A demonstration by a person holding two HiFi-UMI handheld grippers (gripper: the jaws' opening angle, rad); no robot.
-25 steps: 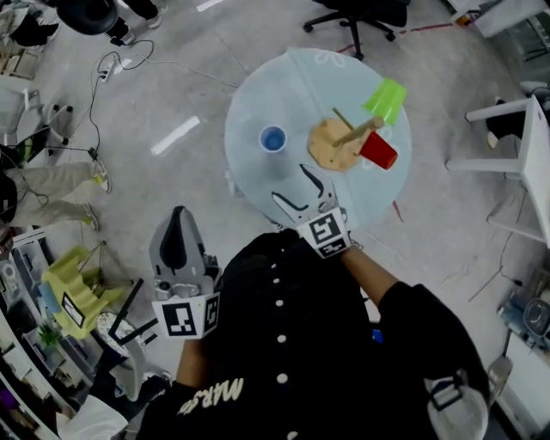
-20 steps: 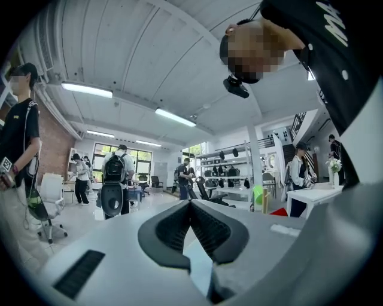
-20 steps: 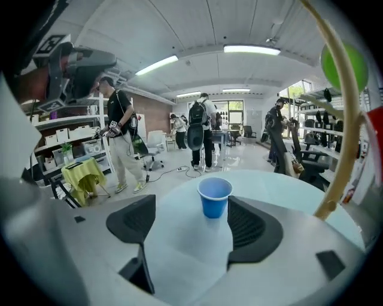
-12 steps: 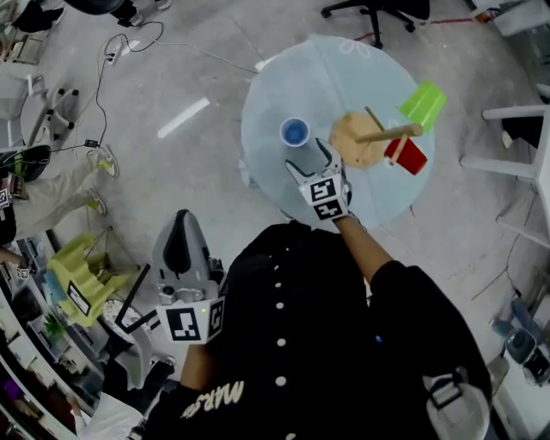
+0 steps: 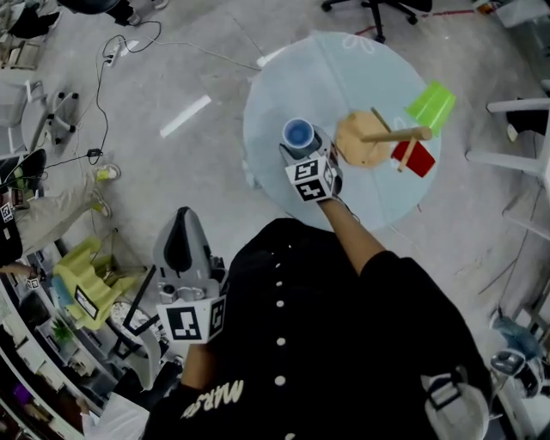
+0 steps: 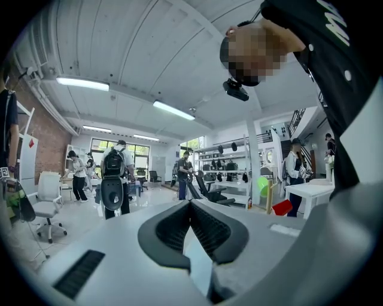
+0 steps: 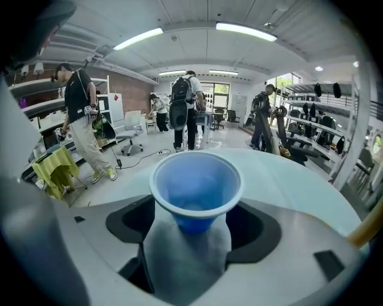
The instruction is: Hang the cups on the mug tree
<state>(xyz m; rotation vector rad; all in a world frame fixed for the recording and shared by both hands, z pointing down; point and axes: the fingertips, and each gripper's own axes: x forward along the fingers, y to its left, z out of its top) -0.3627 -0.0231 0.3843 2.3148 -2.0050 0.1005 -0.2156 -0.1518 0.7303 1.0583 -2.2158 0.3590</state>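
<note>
A blue cup (image 5: 298, 133) stands upright on the round pale table (image 5: 284, 77). My right gripper (image 5: 297, 148) reaches over the table's near edge. Its jaws have just been opening and now stand on either side of the blue cup (image 7: 196, 188), with a gap at each pad. To the cup's right is the wooden mug tree (image 5: 363, 140), with a green cup (image 5: 431, 103) and a red cup (image 5: 416, 158) hanging on its pegs. My left gripper (image 5: 180, 225) is held low at my left side, off the table, its jaws together and holding nothing.
An office chair (image 5: 371, 9) stands beyond the table and white furniture (image 5: 528, 129) lies to its right. Cables (image 5: 112, 60) trail over the floor at the left. A yellow-green stool (image 5: 82, 279) sits near my left gripper. Several people (image 6: 114, 173) stand further off.
My right gripper has moved forward and down from the table's near edge to the blue cup, which is now between its jaws. The left gripper has hardly shifted.
</note>
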